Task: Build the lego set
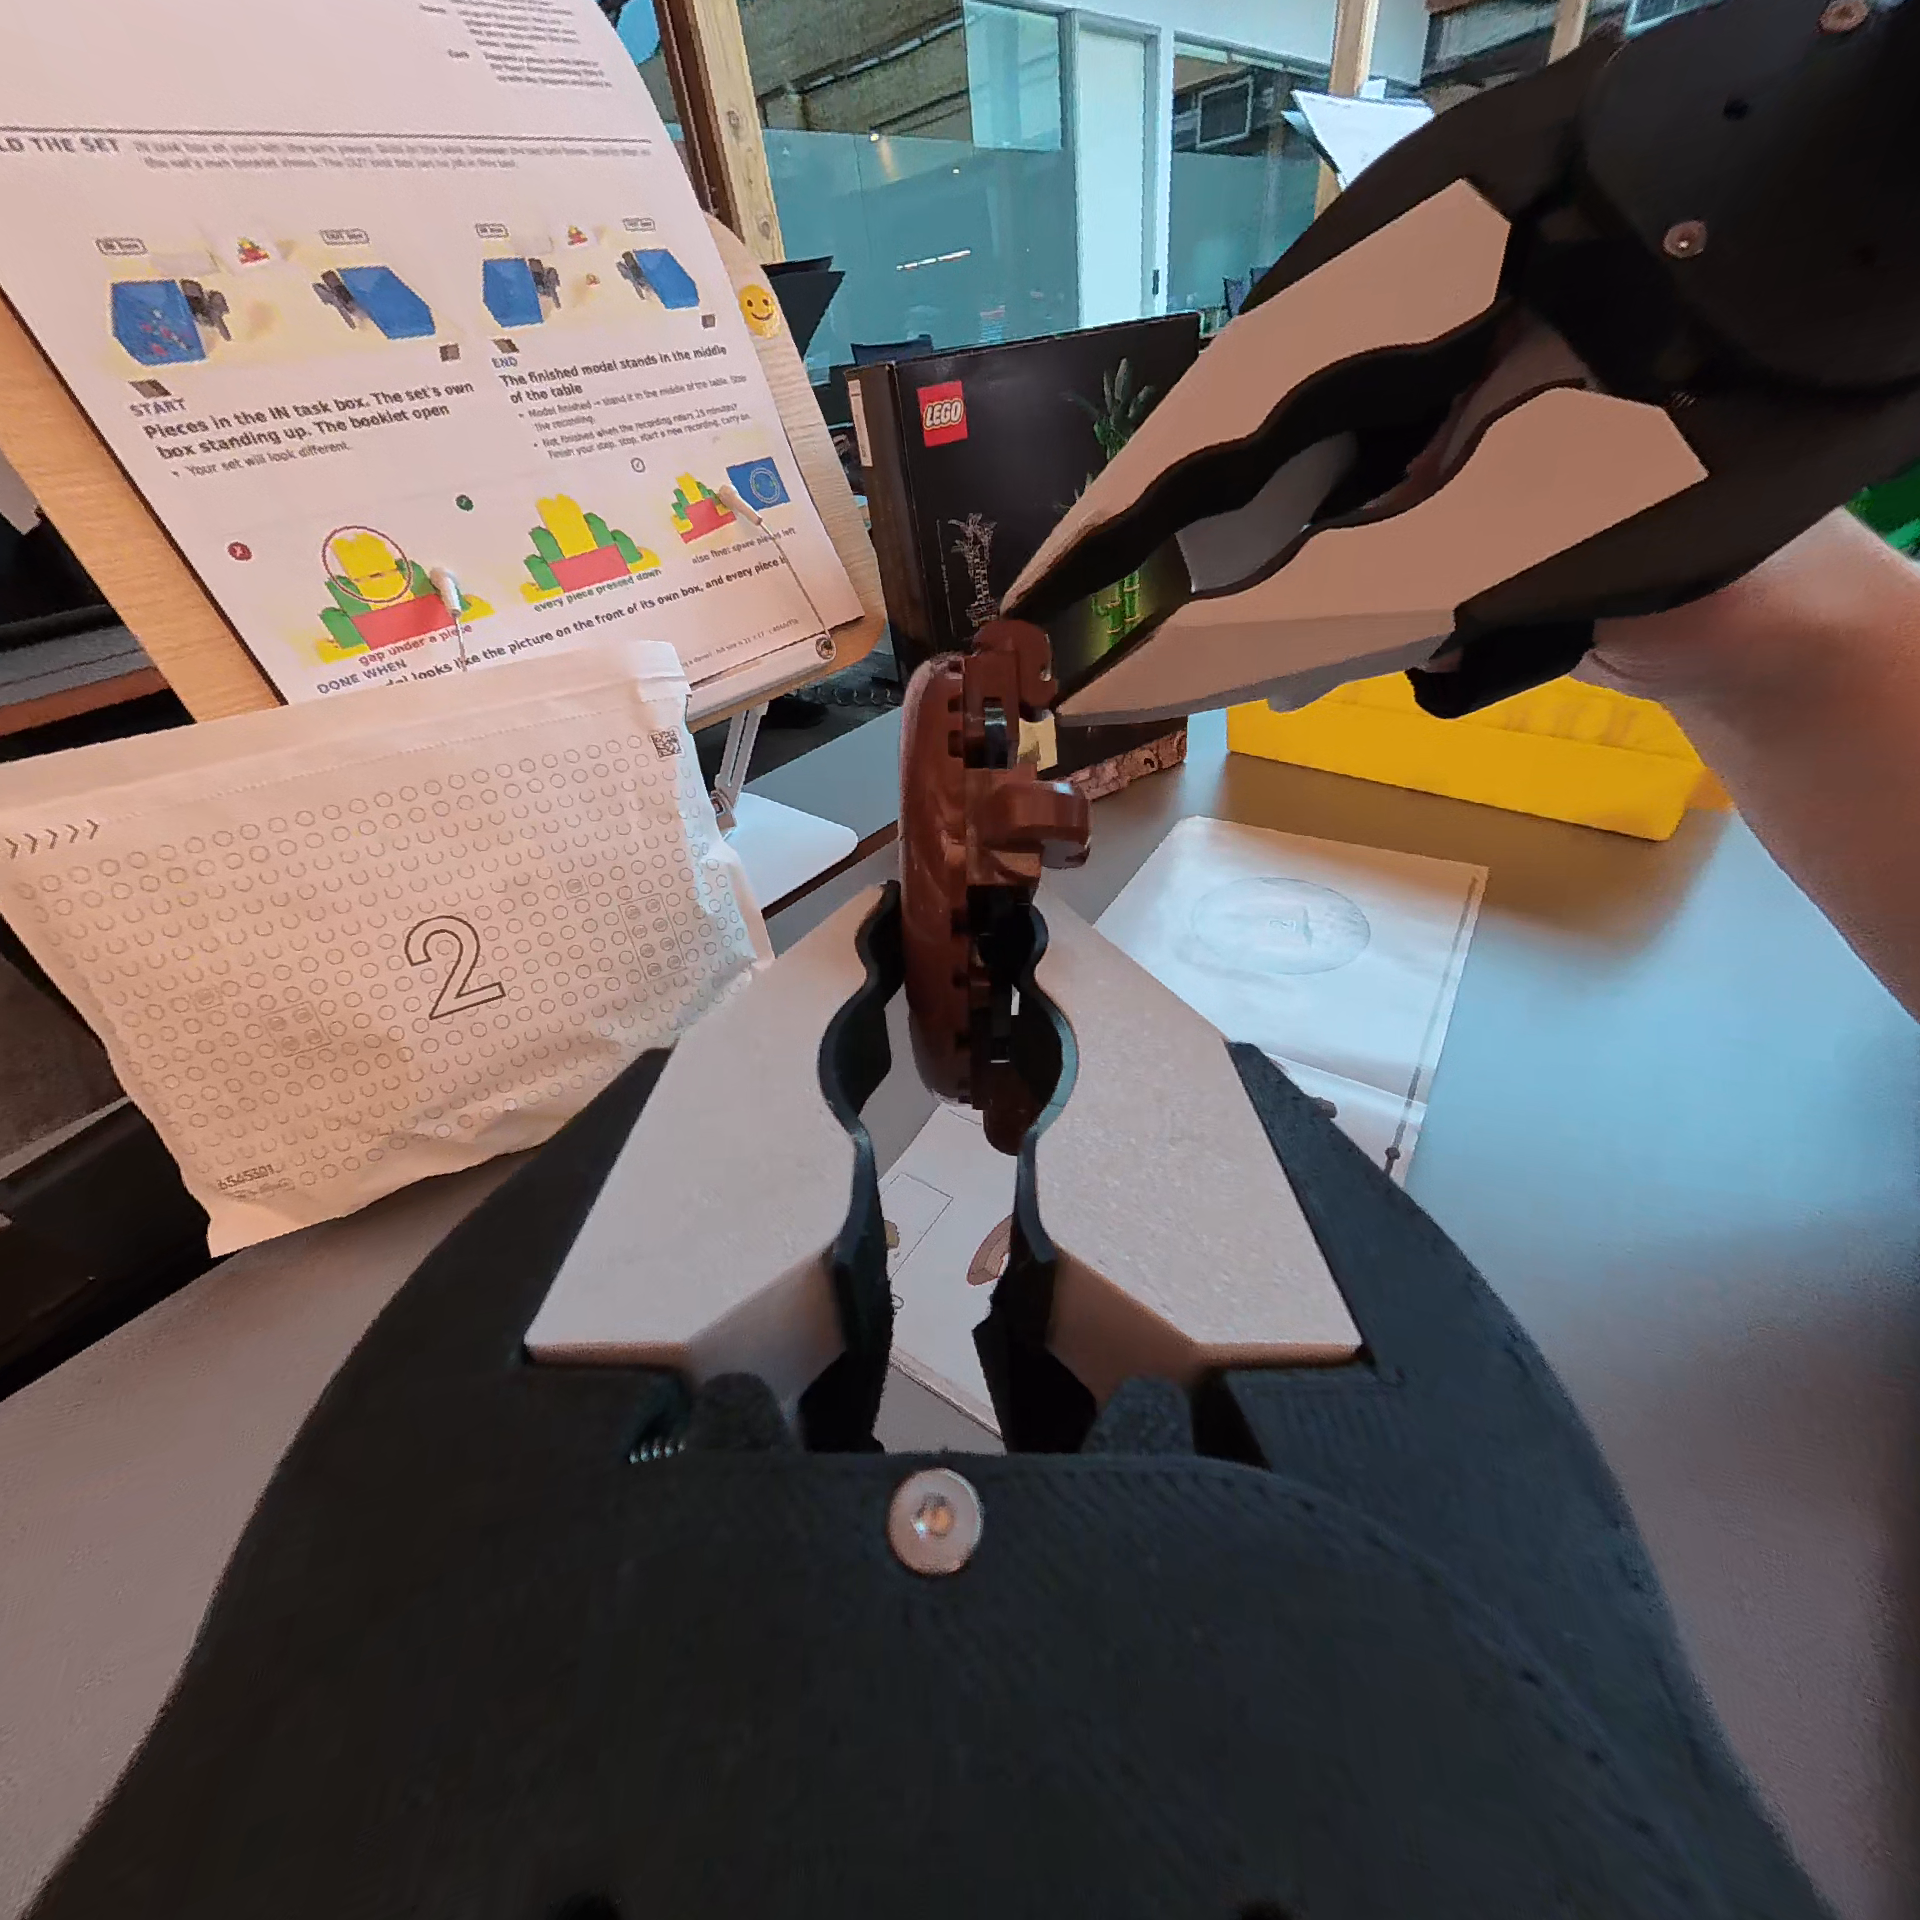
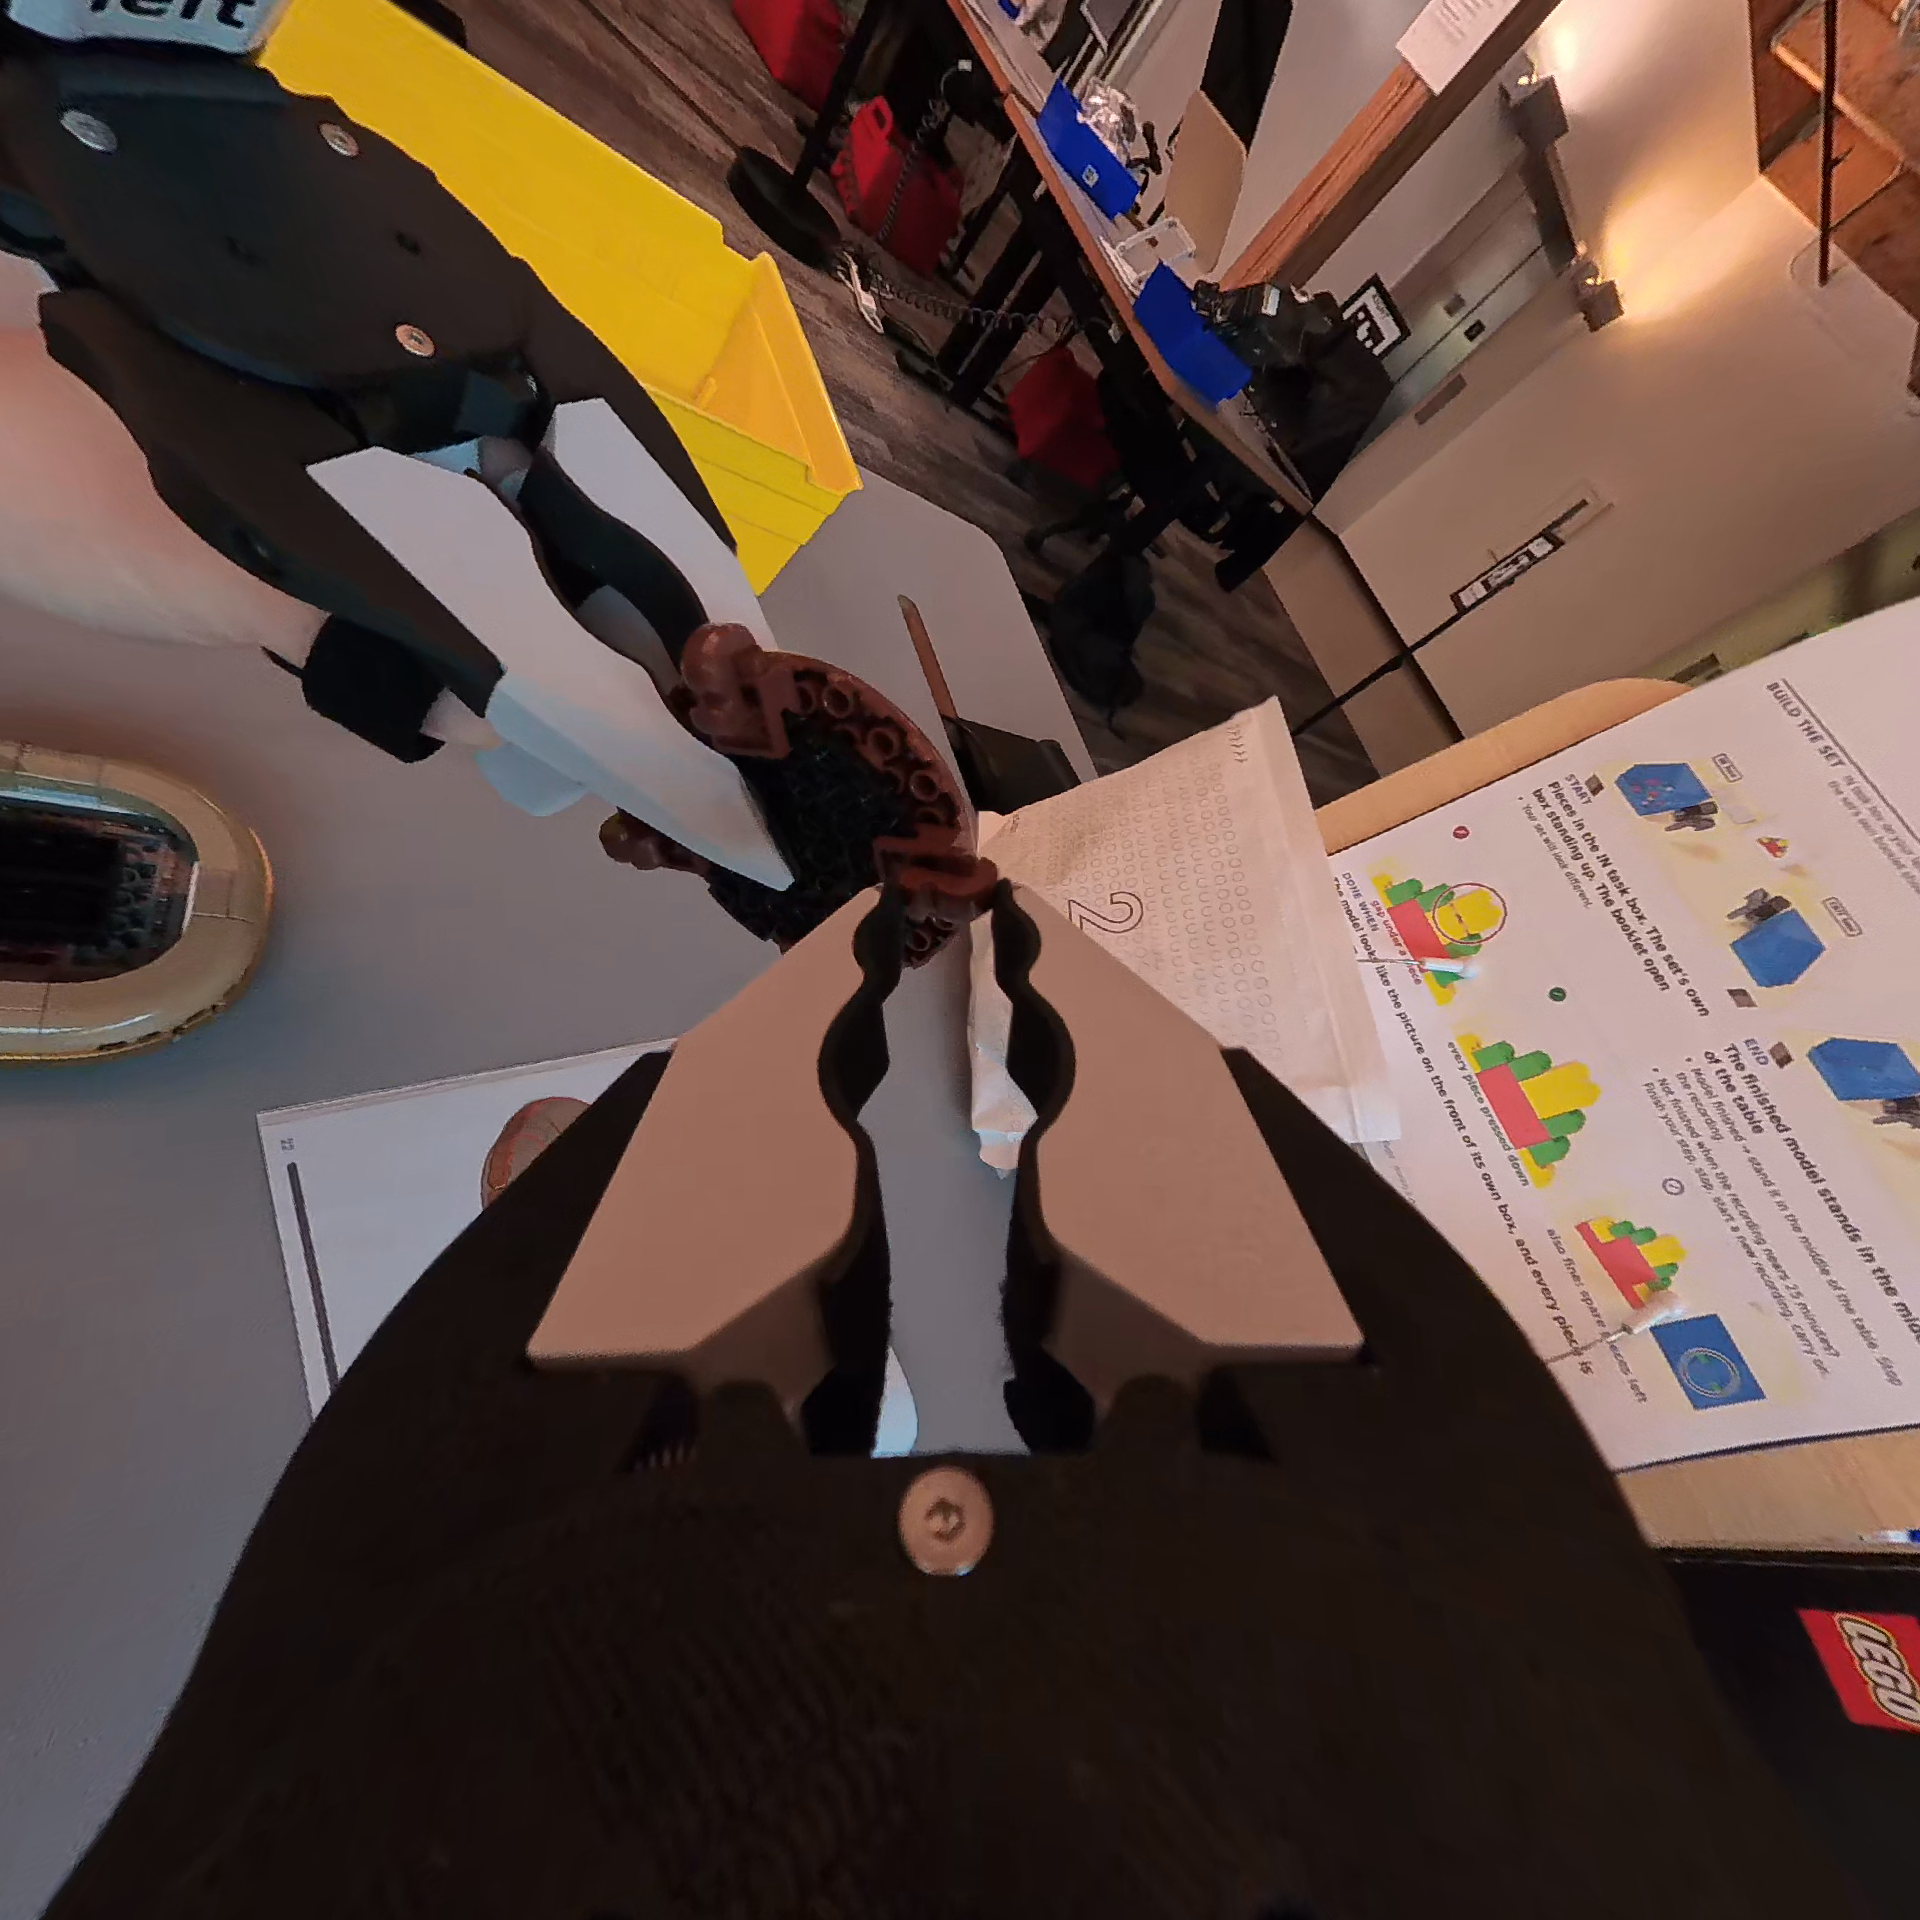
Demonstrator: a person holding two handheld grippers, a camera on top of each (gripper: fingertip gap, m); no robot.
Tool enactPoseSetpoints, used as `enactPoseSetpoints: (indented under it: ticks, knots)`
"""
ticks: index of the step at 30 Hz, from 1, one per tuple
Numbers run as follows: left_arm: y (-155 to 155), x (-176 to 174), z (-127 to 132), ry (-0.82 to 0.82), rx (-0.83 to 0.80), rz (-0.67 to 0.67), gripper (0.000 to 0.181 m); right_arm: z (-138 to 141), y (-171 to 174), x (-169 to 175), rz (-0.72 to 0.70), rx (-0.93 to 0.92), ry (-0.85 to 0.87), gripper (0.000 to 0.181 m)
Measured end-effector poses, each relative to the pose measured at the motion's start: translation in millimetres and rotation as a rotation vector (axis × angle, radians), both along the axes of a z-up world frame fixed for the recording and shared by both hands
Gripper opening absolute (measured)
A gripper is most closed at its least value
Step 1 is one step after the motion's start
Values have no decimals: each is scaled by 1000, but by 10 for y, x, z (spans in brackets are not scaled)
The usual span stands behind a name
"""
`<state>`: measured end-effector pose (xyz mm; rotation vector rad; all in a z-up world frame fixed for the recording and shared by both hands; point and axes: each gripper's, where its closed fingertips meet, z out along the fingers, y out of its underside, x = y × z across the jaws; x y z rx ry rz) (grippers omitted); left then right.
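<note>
A grey table top (image 1: 1662, 1039) carries everything near. Beyond it in the left wrist view stand frosted glass partition walls (image 1: 935, 229) and a pale wooden post (image 1: 727, 114). In the right wrist view, past the table, dark wood-plank flooring (image 2: 810, 343) runs to a long wooden workbench (image 2: 1195, 343) under warm light on a white wall (image 2: 1558, 312).

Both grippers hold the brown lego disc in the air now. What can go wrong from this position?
1. The left gripper clamps the disc on edge, above the table; a hard push could make it slip and fall.
2. The right gripper pinches only a small brown piece at the disc's rim; pushed at an angle, it may pop off or seat crooked.
3. The small clips sticking out of the disc look loose enough to be knocked off.
</note>
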<state>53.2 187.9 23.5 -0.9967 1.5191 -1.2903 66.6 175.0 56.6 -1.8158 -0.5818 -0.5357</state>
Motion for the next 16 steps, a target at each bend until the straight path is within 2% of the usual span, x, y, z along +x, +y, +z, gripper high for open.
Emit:
enactPoseSetpoints:
  ticks: [1, 12, 16]
  knots:
    - [-6, -4, 3, 1, -1, -6, 17, 1, -9, -5, 10, 1, 5, 16]
    - [-30, -25, 28, -20, 2, -36, 17, 27, -40, -32, 60, 18, 64, 15]
    - [-27, -42, 75, -43, 4, -27, 17, 66, -33, -47, 57, 44, 21, 16]
